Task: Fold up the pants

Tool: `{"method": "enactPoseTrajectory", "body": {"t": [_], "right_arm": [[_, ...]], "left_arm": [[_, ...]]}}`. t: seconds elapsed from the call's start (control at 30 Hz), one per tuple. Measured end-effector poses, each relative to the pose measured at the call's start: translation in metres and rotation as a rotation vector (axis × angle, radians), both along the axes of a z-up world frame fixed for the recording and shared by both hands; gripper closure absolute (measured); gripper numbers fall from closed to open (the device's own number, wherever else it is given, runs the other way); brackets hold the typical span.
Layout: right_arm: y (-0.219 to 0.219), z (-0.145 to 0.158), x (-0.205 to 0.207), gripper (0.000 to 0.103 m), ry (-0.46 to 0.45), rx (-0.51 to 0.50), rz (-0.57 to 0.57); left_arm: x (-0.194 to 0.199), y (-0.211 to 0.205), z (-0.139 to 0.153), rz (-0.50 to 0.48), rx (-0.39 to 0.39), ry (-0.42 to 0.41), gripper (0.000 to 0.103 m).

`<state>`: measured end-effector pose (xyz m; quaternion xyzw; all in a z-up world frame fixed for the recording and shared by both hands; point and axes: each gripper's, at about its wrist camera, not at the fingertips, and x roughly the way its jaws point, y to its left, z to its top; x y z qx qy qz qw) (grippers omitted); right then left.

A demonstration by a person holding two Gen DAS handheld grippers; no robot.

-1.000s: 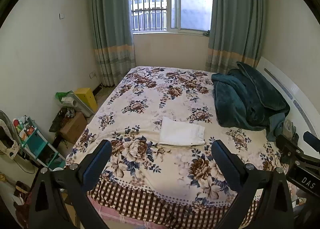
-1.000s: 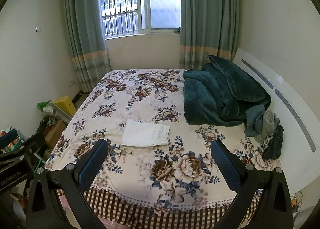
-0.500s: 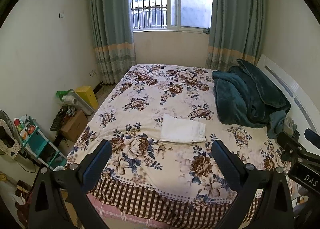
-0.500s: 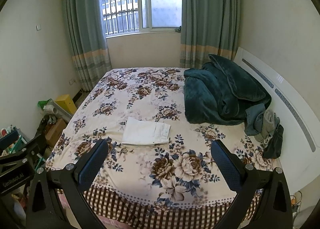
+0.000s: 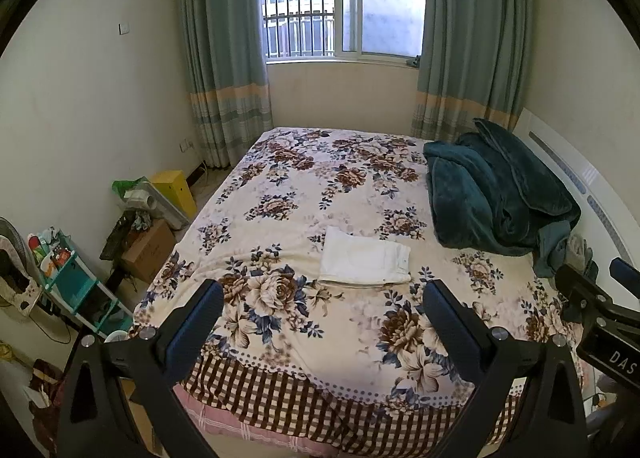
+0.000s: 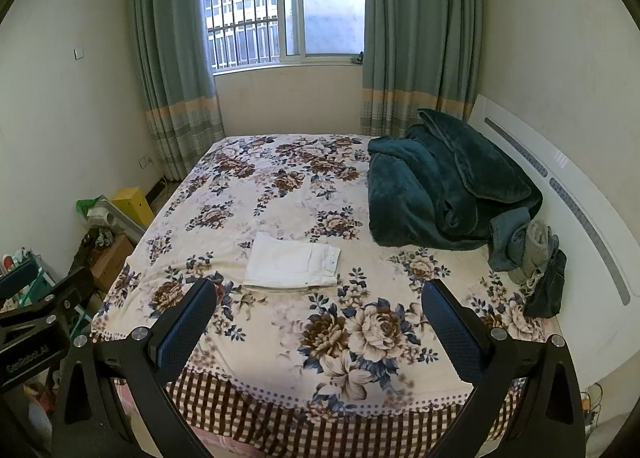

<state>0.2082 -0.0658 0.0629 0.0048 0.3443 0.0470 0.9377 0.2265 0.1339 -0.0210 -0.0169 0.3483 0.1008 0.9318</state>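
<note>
White folded cotton pants (image 6: 291, 262) sit flat on the floral-print bed sheet (image 6: 280, 194) — dark teal plush blanket (image 6: 436, 194) heaped well off to the right. Right gripper (image 6: 320, 322) hangs over the bed's near edge, jaws wide apart, nothing in them.

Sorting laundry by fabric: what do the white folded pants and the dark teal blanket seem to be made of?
White pants: probably cotton twill or denim, matte; flat, crisp folds with stitched seams. Teal blanket: likely plush fleece, with a soft sheen and thick rounded folds.
</note>
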Motion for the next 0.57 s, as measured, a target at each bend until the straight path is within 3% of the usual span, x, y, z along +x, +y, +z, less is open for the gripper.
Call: {"method": "enactPoseTrajectory", "body": {"t": [0.57], "right_arm": [[0.0000, 0.0008, 0.0001, 0.000, 0.001, 0.000, 0.003]], "left_arm": [[-0.0052, 0.0008, 0.0011, 0.006, 0.000, 0.001, 0.001]]}}
